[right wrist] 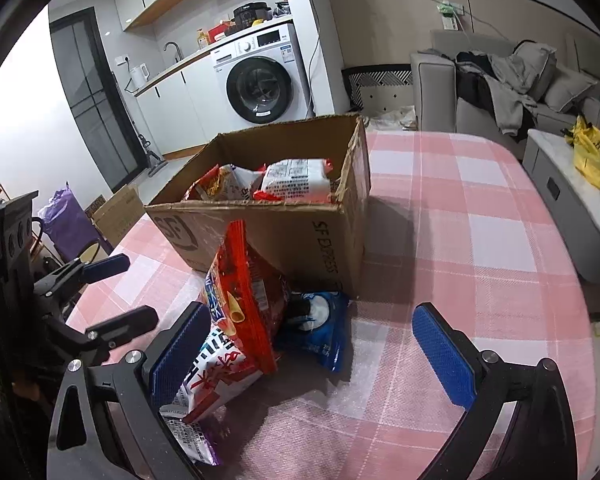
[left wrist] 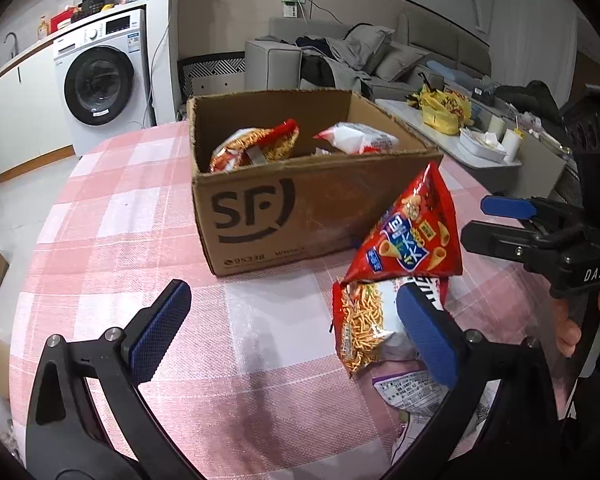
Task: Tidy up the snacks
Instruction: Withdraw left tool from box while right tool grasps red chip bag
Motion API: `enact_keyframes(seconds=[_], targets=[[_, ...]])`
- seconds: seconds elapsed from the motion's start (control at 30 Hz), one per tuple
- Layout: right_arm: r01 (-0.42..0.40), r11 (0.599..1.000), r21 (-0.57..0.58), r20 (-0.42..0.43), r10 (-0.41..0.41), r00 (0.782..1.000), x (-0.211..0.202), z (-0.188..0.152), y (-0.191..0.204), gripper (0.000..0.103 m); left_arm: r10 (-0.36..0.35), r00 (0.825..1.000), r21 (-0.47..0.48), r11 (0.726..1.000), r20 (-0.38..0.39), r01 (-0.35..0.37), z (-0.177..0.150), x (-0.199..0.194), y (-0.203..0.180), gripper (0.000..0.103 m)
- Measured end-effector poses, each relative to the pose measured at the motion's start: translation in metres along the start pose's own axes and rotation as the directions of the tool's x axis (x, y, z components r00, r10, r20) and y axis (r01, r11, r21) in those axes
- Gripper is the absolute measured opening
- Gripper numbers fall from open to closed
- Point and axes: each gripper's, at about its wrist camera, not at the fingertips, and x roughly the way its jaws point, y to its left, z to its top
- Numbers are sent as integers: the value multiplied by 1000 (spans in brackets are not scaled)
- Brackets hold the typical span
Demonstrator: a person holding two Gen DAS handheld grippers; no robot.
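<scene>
An open SF cardboard box (left wrist: 268, 216) stands on the pink checked table (left wrist: 112, 248) and holds a red noodle snack bag (left wrist: 256, 144) and a white bag (left wrist: 356, 138). A red cone-snack bag (left wrist: 412, 236) leans against the box's front. Under it lie a red-white noodle bag (left wrist: 360, 320) and a purple-white bag (left wrist: 416, 388). My left gripper (left wrist: 296, 332) is open and empty, hovering left of this pile. My right gripper (right wrist: 320, 356) is open and empty over the pile: cone-snack bag (right wrist: 244, 292), blue bag (right wrist: 320, 328), box (right wrist: 300, 232).
A washing machine (left wrist: 100, 80) and counter stand behind the table. A sofa with clothes (left wrist: 352, 56) and a low table with a yellow bag (left wrist: 444, 108) are at the right. A smaller cardboard box (right wrist: 116, 212) and purple bag (right wrist: 64, 220) sit on the floor.
</scene>
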Motion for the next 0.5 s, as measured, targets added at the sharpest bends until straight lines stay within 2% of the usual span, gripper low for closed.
enact_keyframes(seconds=[0.2,0.5], targets=[[-56,998,2,-26,56,998,14,-4,5,103,30,999,2,1000,-14,-30,-3,10,4,103],[-78,996,-41,-40,76,996,31,-4,25,100,39,999,-35,999,-20,-40,-1,16,25,102]])
